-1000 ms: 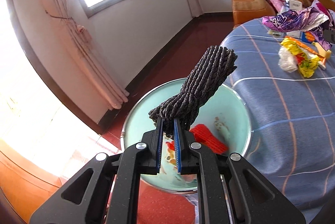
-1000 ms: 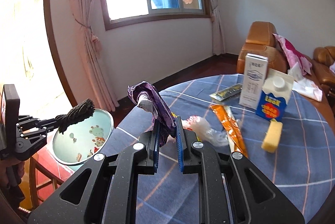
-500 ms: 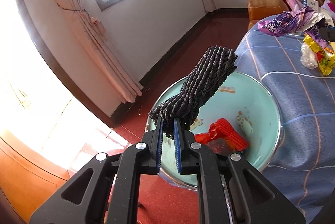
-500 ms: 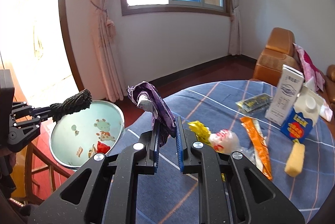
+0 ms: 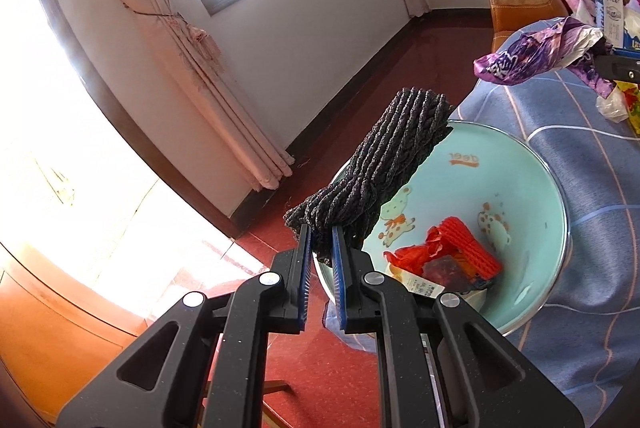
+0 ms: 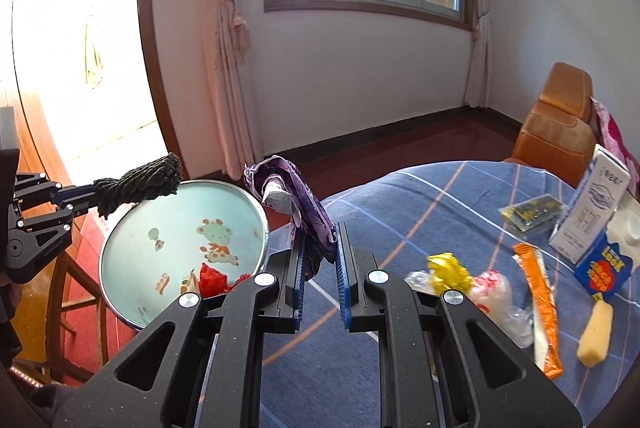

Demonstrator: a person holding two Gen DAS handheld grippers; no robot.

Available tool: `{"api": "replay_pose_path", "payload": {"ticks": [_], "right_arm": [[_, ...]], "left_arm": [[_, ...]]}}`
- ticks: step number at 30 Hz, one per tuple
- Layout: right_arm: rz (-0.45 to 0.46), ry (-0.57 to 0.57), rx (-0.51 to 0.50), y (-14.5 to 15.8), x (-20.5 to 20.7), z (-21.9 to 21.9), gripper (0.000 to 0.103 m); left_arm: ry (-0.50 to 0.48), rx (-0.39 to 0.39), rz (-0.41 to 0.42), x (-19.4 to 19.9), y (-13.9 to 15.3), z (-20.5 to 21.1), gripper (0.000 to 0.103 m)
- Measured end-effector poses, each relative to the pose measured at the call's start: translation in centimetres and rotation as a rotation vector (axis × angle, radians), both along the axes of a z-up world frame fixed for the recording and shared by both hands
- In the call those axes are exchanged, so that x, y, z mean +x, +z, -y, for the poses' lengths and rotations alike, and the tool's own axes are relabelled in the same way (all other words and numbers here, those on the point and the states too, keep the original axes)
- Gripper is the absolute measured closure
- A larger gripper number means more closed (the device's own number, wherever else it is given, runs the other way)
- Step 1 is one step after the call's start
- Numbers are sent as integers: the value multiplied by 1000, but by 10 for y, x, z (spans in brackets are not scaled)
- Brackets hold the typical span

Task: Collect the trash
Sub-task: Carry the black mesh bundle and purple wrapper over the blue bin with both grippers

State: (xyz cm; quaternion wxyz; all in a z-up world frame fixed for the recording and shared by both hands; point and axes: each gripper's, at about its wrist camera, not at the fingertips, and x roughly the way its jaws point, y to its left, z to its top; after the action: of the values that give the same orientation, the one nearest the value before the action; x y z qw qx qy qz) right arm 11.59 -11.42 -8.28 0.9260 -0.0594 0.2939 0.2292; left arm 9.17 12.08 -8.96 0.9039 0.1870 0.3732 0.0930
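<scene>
My left gripper (image 5: 320, 240) is shut on a dark knitted net sleeve (image 5: 384, 167) and holds it over the near rim of a mint-green basin (image 5: 532, 187). The basin holds red wrappers (image 5: 452, 252) and other scraps. My right gripper (image 6: 320, 248) is shut on a crumpled purple wrapper (image 6: 296, 195), held above the table edge just right of the basin (image 6: 172, 228). The left gripper (image 6: 76, 199) and its sleeve (image 6: 140, 183) show at the left of the right wrist view. The purple wrapper also shows in the left wrist view (image 5: 536, 51).
The round table has a blue checked cloth (image 6: 420, 211). On it lie a yellow wrapper (image 6: 448, 268), a clear bag (image 6: 496, 292), an orange sachet (image 6: 540, 300), a yellow block (image 6: 596, 332), two cartons (image 6: 592, 211) and a dark packet (image 6: 528, 211). An orange sofa (image 6: 560, 123) stands behind.
Both grippers have swung left toward the basin. The purple wrapper is now close beside the basin's rim, and the basin fills more of both views. Both grips are unchanged.
</scene>
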Motion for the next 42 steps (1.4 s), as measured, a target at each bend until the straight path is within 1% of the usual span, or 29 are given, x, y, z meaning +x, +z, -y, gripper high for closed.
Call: {"api": "replay_pose_path", "payload": {"ticks": [11,22,42], "right_arm": [[6,35,-31,-4,-1,-20,88],[7,44,-39,-4,0,-25,88],[-6,76,-61,-6,0,-37,88]], "left_arm": [[1,10,-8,2,-4,-2,93],[6,29,-15,3,-7,1,93],[7,22,-29,6,-10,0,92]]}}
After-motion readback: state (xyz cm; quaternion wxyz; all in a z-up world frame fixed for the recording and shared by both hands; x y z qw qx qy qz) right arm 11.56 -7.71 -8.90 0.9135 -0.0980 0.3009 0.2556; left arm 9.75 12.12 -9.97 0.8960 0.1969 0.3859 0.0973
